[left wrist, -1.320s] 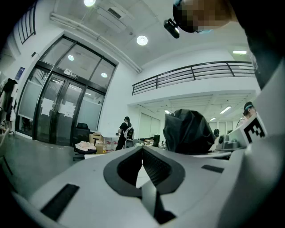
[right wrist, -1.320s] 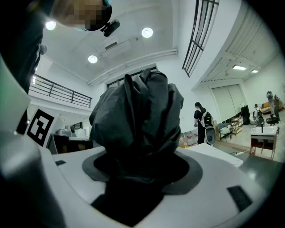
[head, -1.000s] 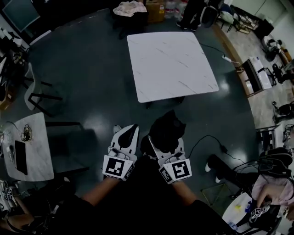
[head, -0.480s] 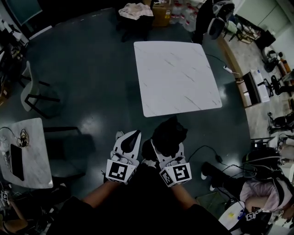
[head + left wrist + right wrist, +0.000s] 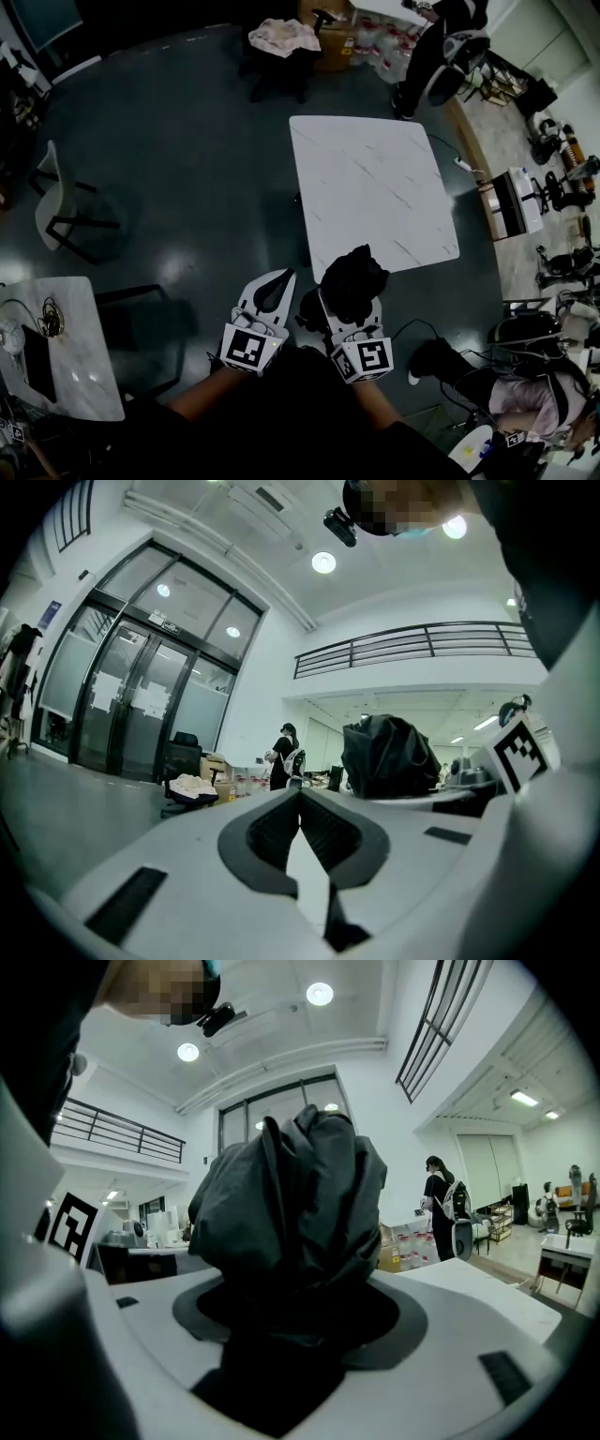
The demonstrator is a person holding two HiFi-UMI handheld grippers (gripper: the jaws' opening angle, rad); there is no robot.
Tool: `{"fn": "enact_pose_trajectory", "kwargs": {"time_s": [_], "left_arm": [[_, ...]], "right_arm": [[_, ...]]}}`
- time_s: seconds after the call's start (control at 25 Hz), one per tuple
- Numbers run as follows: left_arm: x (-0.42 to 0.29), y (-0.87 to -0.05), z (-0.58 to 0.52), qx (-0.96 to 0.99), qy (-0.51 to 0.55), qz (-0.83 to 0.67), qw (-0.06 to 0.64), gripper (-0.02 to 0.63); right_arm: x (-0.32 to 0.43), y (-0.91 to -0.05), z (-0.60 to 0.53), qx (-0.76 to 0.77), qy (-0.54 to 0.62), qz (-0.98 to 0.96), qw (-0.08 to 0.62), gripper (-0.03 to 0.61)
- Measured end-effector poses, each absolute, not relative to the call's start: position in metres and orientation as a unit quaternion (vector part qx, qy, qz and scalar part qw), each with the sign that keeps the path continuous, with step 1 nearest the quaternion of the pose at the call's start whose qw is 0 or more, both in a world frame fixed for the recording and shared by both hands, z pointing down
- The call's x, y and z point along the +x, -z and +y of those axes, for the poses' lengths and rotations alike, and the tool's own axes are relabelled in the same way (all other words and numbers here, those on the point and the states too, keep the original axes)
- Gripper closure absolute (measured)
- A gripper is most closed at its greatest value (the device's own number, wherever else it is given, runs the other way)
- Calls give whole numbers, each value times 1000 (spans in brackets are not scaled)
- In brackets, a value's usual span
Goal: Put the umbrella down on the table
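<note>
Black folded umbrella (image 5: 354,279) sat clamped in the right gripper (image 5: 349,305) at the near edge of the table (image 5: 375,178) — not yet set down; left gripper (image 5: 275,286) was closed on nothing.

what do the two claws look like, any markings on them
Both the left claw and right claw have white, tapering plastic shells with dark grey inner pads. Each carries a white cube printed with black square markers, left and right. The person wears a dark top.
</note>
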State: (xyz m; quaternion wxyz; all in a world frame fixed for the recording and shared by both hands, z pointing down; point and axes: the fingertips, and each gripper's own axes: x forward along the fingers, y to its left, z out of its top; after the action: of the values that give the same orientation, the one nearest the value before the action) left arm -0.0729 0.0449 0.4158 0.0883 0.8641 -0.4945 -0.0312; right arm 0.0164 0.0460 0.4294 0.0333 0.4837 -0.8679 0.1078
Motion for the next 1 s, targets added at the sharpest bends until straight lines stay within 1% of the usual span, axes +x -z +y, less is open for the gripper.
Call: {"fn": "enact_pose_trajectory", "kwargs": {"time_s": [0.08,0.28,0.48,0.68,1.0], "left_arm": [[-94,-421,29,867,31,-488,98,597],[-139,-430,0,875,28,-474,99,597],[-169,-431,-28,870,33,-480,109,597],[-166,-435,-54,872,30,-474,116,597],[-134,-435,-118,899,-2,-431,75,597]], "right_arm": [[3,-430,27,494,-114,-861,35,264],[-26,-442,-9,513,-126,-848,42,264],[-37,-450,-33,523,-139,-839,60,264],[-36,-459,-59,535,-148,-830,66,264],[-26,-490,-133,543,-170,-819,80,264]]}}
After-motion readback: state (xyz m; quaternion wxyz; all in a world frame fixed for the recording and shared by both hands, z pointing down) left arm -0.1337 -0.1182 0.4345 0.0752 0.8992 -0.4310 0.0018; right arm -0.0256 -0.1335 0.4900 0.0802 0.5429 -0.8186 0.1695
